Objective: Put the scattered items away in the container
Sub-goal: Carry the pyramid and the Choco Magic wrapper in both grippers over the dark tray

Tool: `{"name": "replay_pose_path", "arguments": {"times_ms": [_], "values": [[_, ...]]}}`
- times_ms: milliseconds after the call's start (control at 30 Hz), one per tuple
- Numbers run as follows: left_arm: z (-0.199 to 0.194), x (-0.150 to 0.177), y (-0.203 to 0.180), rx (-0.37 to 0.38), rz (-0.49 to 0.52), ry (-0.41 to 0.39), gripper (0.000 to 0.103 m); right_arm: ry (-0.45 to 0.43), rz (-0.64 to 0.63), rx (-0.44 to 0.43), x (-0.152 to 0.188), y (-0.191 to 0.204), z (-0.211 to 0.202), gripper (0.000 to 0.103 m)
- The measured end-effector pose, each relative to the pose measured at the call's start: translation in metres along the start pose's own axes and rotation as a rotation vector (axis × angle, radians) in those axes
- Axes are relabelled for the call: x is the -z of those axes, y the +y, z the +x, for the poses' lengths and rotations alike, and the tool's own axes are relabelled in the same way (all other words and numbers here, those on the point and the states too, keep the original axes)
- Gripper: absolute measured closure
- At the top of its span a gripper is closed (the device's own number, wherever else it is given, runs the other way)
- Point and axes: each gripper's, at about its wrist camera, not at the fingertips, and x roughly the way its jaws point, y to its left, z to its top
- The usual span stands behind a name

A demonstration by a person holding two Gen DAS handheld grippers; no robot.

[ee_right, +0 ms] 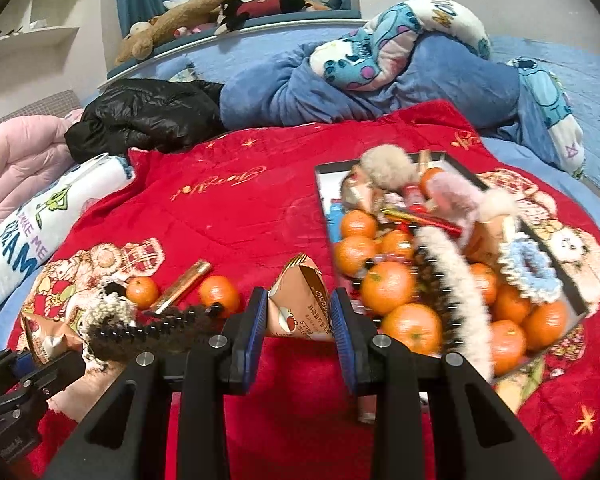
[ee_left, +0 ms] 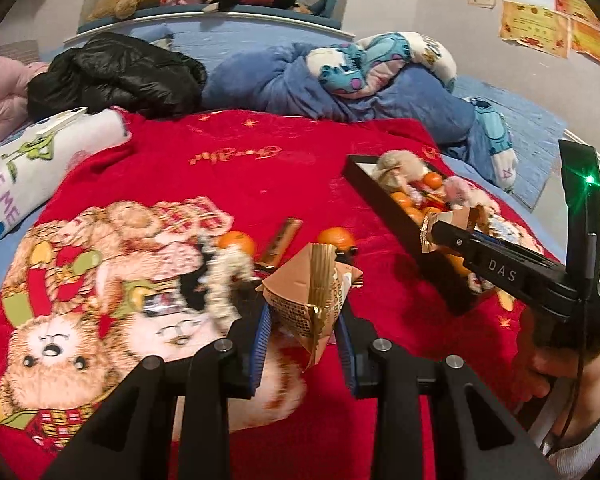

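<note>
Red fleece blanket (ee_left: 284, 184) with a bear print covers the bed, against blue bedding and a black jacket (ee_left: 116, 76) behind. Left hand-held gripper (ee_left: 303, 316): blue pads pinching a tan pyramid-shaped snack packet (ee_left: 300, 292), lifted clear of the blanket. Right hand-held gripper (ee_right: 299, 316): pads pinching a second, like snack packet (ee_right: 304, 300), printed with a red apple motif and gold seam; in the left view this packet (ee_left: 432, 226) hangs at the near rim of the black tray (ee_left: 380, 196). Tray contents: many mandarins (ee_right: 388, 288), fluffy hair clips, a white fuzzy headband (ee_right: 452, 264), a blue crocheted scrunchie (ee_right: 532, 272) and small wrapped sweets, heaped above the rim. Still on the blanket, well apart from the tray: two loose mandarins (ee_left: 336, 238), a gold-brown bar (ee_left: 282, 238), a cream scrunchie (ee_left: 226, 276) and a dark hair clip (ee_right: 156, 328).
</note>
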Motion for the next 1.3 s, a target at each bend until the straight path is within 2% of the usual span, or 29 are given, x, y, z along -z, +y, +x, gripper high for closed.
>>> {"name": "replay_pose_path", "arguments": {"times_ms": [400, 667, 967, 1300], "values": [[0.022, 0.001, -0.088, 0.129, 0.104, 0.025, 0.071, -0.052, 0.060, 0.100, 0.003, -0.083, -0.046, 0.072], [0.029, 0.007, -0.131, 0.208, 0.149, 0.049, 0.071, -0.053, 0.114, 0.166, 0.014, -0.142, -0.074, 0.072], [0.039, 0.016, -0.159, 0.241, 0.179, 0.076, 0.071, -0.054, 0.139, 0.150, 0.019, -0.160, -0.090, 0.072], [0.045, 0.012, -0.165, 0.226, 0.194, 0.075, 0.071, -0.076, 0.145, 0.071, 0.005, -0.146, -0.087, 0.072]]}}
